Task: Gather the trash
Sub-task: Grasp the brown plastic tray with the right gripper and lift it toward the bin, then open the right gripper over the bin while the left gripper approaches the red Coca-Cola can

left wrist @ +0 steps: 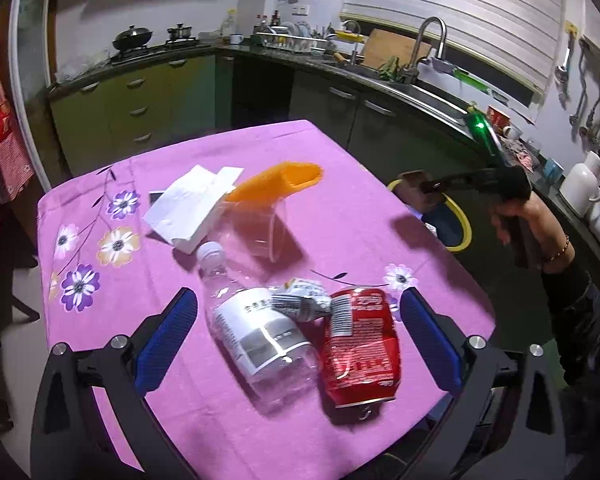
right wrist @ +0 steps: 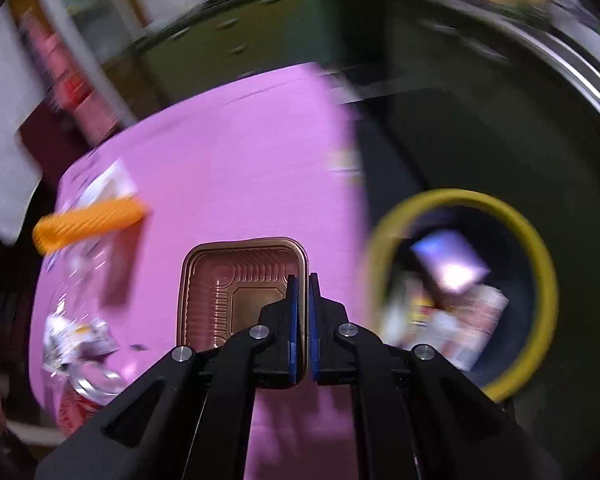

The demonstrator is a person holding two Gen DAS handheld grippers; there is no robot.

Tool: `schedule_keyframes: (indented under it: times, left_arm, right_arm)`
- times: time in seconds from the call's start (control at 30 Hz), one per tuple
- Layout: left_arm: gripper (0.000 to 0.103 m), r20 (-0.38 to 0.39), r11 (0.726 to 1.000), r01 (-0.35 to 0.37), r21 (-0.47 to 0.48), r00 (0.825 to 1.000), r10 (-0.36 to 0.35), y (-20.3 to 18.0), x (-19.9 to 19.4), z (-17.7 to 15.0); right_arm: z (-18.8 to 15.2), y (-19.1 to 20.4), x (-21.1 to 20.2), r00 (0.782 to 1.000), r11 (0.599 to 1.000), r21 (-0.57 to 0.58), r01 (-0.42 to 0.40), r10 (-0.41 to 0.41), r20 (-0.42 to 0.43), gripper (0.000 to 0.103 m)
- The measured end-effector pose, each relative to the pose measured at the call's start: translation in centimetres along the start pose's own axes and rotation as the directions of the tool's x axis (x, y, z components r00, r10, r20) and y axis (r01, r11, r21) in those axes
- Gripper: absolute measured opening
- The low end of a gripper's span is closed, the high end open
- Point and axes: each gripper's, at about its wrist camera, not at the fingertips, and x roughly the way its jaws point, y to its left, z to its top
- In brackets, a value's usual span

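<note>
Right gripper (right wrist: 302,280): jaws pinching the rim of a brown plastic tray (right wrist: 236,292), carried off the worktop's (right wrist: 236,168) right edge toward the yellow-rimmed bin (right wrist: 540,256) on the floor. Tray is best kept clamped until squarely over the opening. Left gripper (left wrist: 298,312): jaws spread, nothing held, over bottle (left wrist: 260,332) and red can (left wrist: 360,344) by the near edge.

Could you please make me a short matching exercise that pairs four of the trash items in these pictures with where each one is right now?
Things:
1. red can
2. brown tray
3. orange cup
4. clear bottle

Places:
A. pinched by its rim in the right gripper
B. lying left of the can, between the left gripper's open fingers
C. on its side beside the white paper
D. nearest the right-hand blue finger

Pairs: 1-D, 2-A, 3-C, 4-B
</note>
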Motion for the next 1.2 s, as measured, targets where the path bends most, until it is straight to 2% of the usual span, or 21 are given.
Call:
schedule_keyframes:
  times: [0.03, 0.13, 0.27, 0.3, 0.33, 0.37, 0.43, 0.53, 0.63, 0.8, 1.07, 1.2]
  left_arm:
    - [0.097, 0.000, 1.000, 0.005, 0.005, 1.000, -0.005, -0.3, 0.1, 0.1]
    - [0.097, -0.014, 1.000, 0.026, 0.014, 1.000, -0.026, -1.1, 0.5, 0.2]
    - [0.097, -0.048, 0.999, 0.043, 0.021, 0.998, -0.042, -2.0, 1.2, 0.4]
    - [0.097, -0.057, 0.999, 0.041, 0.025, 0.998, -0.040, -2.3, 1.3, 0.5]
    - [0.097, -0.067, 0.999, 0.039, 0.030, 0.997, -0.037, -2.5, 1.5, 0.5]
    - [0.097, -0.076, 0.999, 0.037, 0.033, 0.996, -0.034, -2.7, 1.6, 0.6]
    - [0.097, -0.108, 0.999, 0.037, 0.036, 0.994, -0.033, -3.1, 2.2, 0.8]
    - [0.097, -0.164, 0.997, 0.067, 0.031, 0.985, -0.061, -3.8, 3.3, 1.2]
    - [0.097, -0.236, 0.994, 0.081, 0.070, 0.970, -0.062, -5.5, 4.7, 0.9]
    - [0.096, -0.328, 0.986, 0.106, 0.130, 0.943, -0.058, -7.6, 6.9, -0.2]
    - [0.096, -0.430, 0.991, 0.128, 0.035, 0.897, -0.100, -6.6, 9.0, -1.0]
    - [0.096, -0.437, 0.992, 0.122, 0.032, 0.894, -0.096, -6.4, 9.7, -1.0]
  right_arm:
    - [-0.1, -2.4, -0.6, 0.999, 0.998, 0.044, 0.046, -0.046, 0.014, 0.005]
    - [-0.8, -7.6, -1.0, 0.993, 0.985, 0.132, 0.115, -0.117, 0.004, 0.005]
    - [-1.0, -11.2, 0.8, 0.987, 0.970, 0.186, 0.158, -0.154, -0.034, 0.008]
    - [-1.0, -11.7, 1.4, 0.986, 0.966, 0.197, 0.167, -0.162, -0.041, 0.014]
    - [-1.0, -12.3, 2.1, 0.984, 0.961, 0.210, 0.178, -0.172, -0.046, 0.026]
    - [-1.0, -12.6, 2.4, 0.983, 0.958, 0.217, 0.186, -0.181, -0.043, 0.030]
    - [-1.1, -12.8, 2.3, 0.980, 0.954, 0.228, 0.195, -0.197, -0.012, 0.032]
    - [-1.7, -12.7, 1.3, 0.984, 0.959, 0.232, 0.165, -0.176, 0.028, 0.034]
    - [-2.8, -12.1, 0.3, 0.986, 0.965, 0.218, 0.144, -0.160, 0.056, 0.041]
    - [-4.3, -11.5, -1.2, 0.990, 0.974, 0.203, 0.104, -0.121, 0.074, 0.041]
    - [-5.6, -10.0, -2.2, 0.993, 0.983, 0.178, 0.053, -0.070, 0.090, 0.042]
    - [-5.4, -9.3, -2.1, 0.994, 0.986, 0.165, 0.031, -0.048, 0.096, 0.042]
